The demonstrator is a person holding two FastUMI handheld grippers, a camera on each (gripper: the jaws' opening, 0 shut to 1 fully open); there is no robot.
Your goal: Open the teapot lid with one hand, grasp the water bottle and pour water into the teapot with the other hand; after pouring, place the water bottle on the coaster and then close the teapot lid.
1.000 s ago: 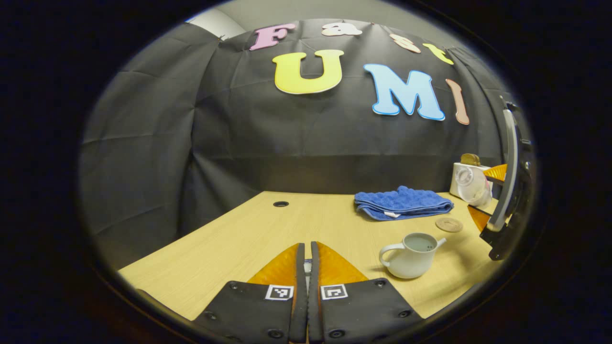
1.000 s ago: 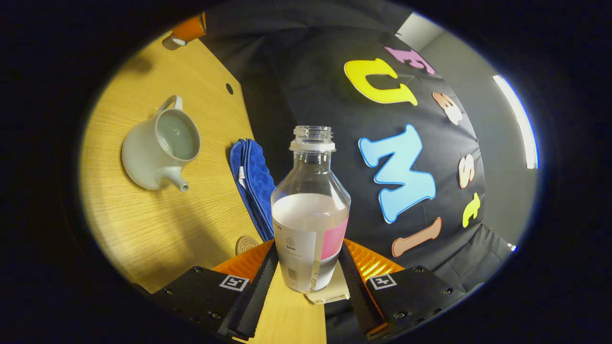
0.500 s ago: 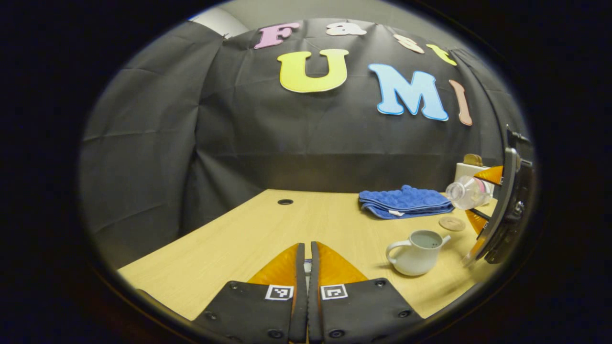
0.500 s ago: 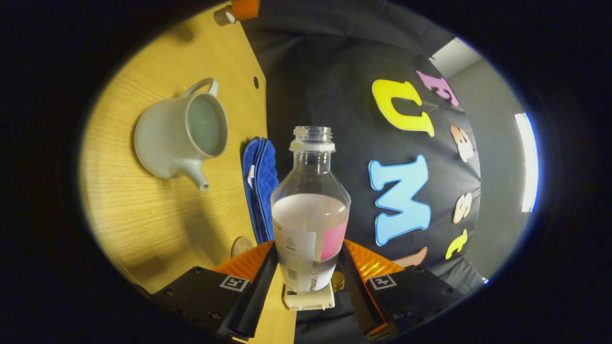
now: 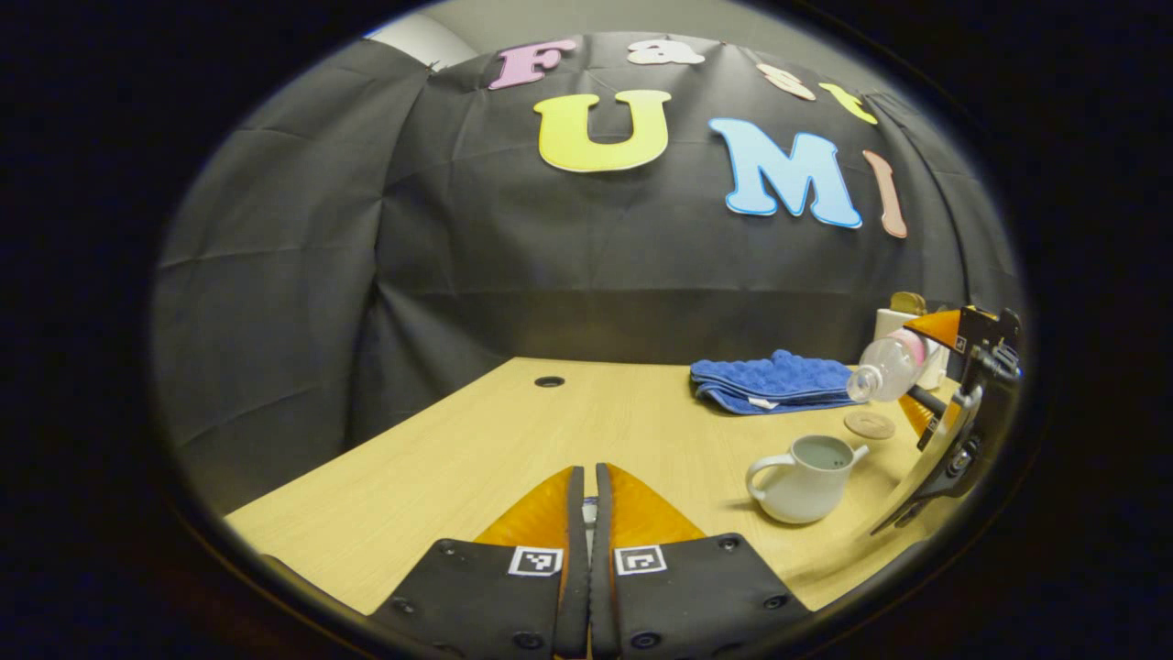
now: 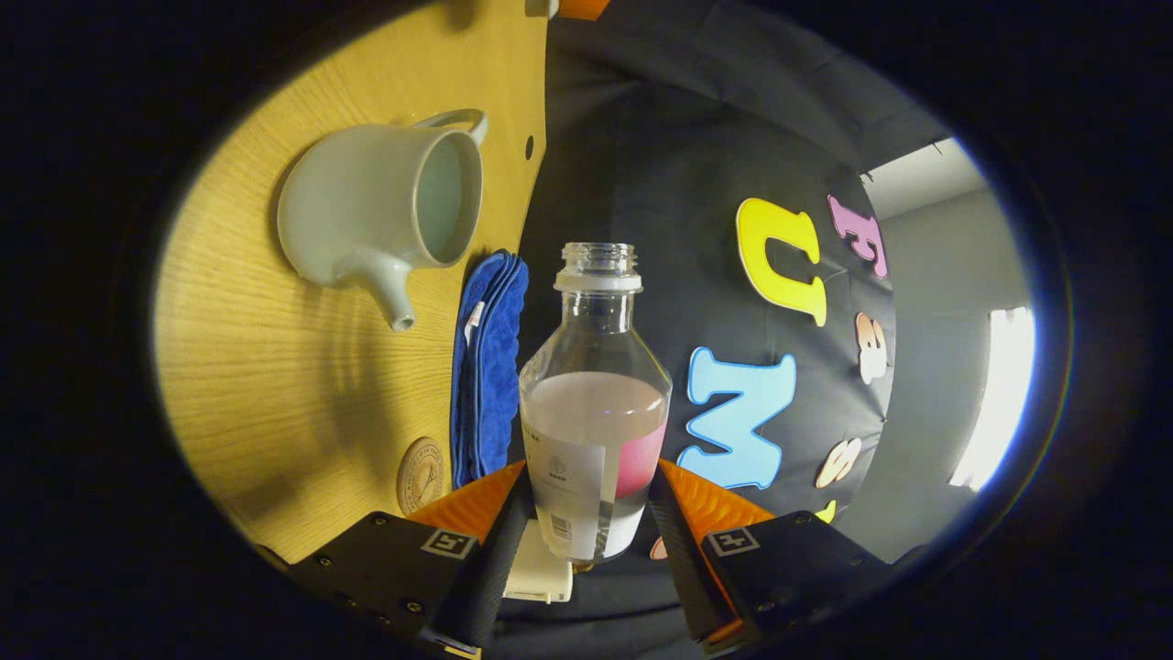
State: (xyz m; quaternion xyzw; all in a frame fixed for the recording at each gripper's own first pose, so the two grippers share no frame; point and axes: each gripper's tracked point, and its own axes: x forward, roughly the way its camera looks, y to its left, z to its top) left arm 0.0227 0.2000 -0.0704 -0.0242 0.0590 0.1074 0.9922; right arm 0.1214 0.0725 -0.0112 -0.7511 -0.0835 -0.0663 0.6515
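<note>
A pale teapot [image 5: 806, 481] stands lidless on the wooden table, some water inside; it sits at upper left [image 6: 376, 215] in the right gripper view. My right gripper [image 6: 591, 513] is shut on a clear, uncapped water bottle [image 6: 596, 394], about half full. In the left gripper view the bottle [image 5: 884, 367] hangs tilted above and right of the teapot, mouth pointing left. A round coaster [image 5: 869, 424] lies just behind the teapot. My left gripper [image 5: 586, 513] is low over the near table edge, shut on a small pale piece, the teapot lid.
A folded blue cloth [image 5: 774, 380] lies at the back right of the table [image 5: 513, 440], beside the coaster [image 6: 421, 474]. A white box [image 5: 893, 321] stands behind the bottle. A cable hole [image 5: 549, 381] sits at the back edge. The booth's black wall rises behind.
My right gripper has rolled further over, tipping the bottle more toward level and bringing its mouth nearer the teapot. My left gripper has stayed almost still, shut.
</note>
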